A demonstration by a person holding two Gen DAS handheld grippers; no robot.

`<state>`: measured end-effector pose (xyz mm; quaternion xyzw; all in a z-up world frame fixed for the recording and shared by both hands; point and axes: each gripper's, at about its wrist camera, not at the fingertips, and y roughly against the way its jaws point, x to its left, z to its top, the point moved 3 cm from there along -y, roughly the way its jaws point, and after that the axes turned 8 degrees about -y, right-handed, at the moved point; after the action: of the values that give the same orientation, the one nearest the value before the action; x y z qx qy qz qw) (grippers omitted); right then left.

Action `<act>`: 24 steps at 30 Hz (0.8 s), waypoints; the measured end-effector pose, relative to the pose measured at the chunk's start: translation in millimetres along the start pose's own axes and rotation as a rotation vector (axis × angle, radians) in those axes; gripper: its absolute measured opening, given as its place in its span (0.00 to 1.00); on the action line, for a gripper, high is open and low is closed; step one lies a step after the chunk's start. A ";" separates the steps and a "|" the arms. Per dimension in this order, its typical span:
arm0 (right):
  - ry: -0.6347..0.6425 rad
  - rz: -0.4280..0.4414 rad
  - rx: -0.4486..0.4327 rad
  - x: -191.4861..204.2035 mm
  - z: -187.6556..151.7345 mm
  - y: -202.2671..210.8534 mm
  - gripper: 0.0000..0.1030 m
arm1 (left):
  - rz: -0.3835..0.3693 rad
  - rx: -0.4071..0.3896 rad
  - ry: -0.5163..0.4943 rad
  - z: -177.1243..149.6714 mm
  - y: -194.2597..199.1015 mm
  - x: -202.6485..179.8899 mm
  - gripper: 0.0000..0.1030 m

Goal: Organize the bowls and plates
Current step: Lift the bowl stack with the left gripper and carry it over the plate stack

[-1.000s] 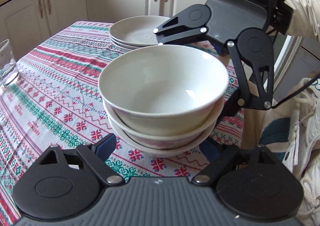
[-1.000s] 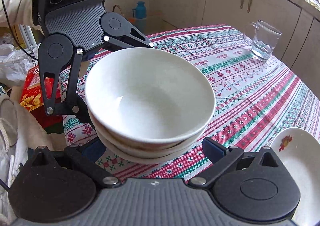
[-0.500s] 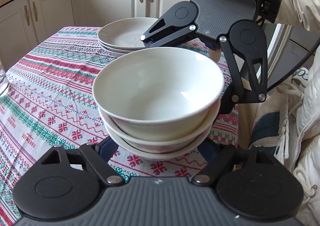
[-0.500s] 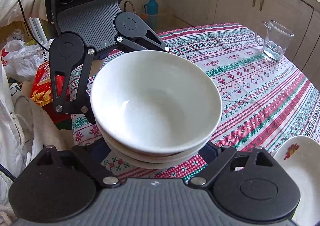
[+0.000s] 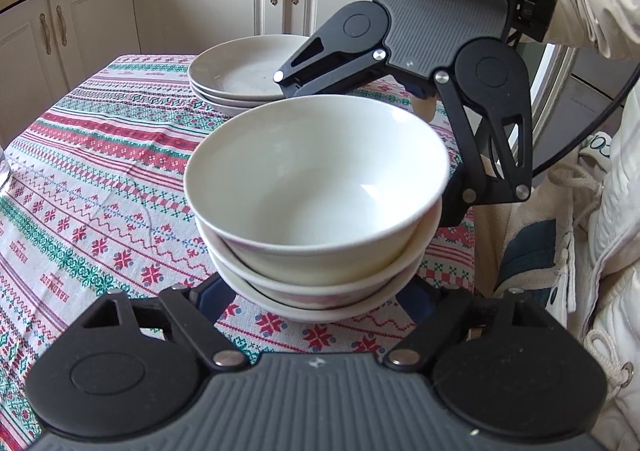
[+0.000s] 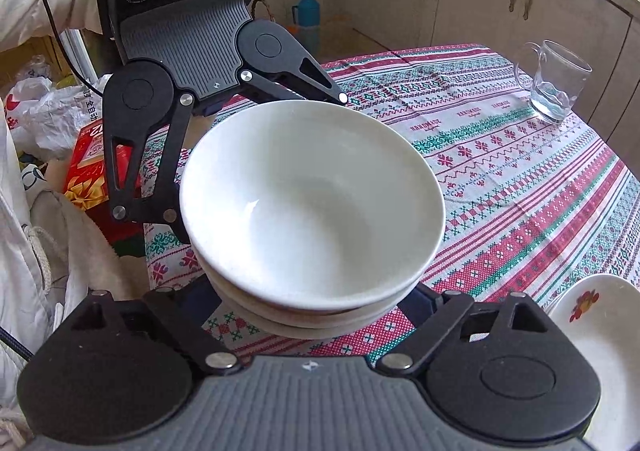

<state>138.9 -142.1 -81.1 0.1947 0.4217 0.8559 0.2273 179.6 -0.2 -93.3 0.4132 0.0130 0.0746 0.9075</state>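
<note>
2 claws hug a stack of 3 bowls

The left gripper (image 5: 320, 297) and the right gripper (image 6: 308, 299) have both squeezed in from wider a moment ago, and each now presses its blue pads on the bottom of the bowl stack (image 5: 318, 191) from opposite sides. The bowls sit near the edge of the tablecloth (image 5: 100, 179), close to the plate stack (image 5: 240, 71). That likely means a lift comes next.

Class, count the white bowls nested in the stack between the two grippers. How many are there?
3. The top bowl sits in the middle bowl, which sits in the bottom bowl. More could be hidden beneath.
</note>
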 end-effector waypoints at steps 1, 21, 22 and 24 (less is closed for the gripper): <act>-0.001 -0.001 0.001 0.2 0.0 -0.1 0.91 | 0.002 0.001 -0.001 0.2 -0.2 -0.4 0.83; 0.016 -0.043 -0.012 -14.6 1.5 39.2 0.91 | 0.019 0.002 -0.019 51.3 -4.0 7.1 0.82; 0.011 -0.047 -0.015 -18.7 0.8 44.6 0.91 | 0.019 0.000 -0.026 58.3 -5.9 8.6 0.82; 0.008 -0.058 -0.021 -27.1 -1.6 55.6 0.91 | 0.016 -0.004 -0.040 71.7 -11.0 13.4 0.82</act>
<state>147.8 -188.2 -40.8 0.1765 0.4190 0.8542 0.2523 200.4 -59.0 -53.9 0.4129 -0.0088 0.0737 0.9078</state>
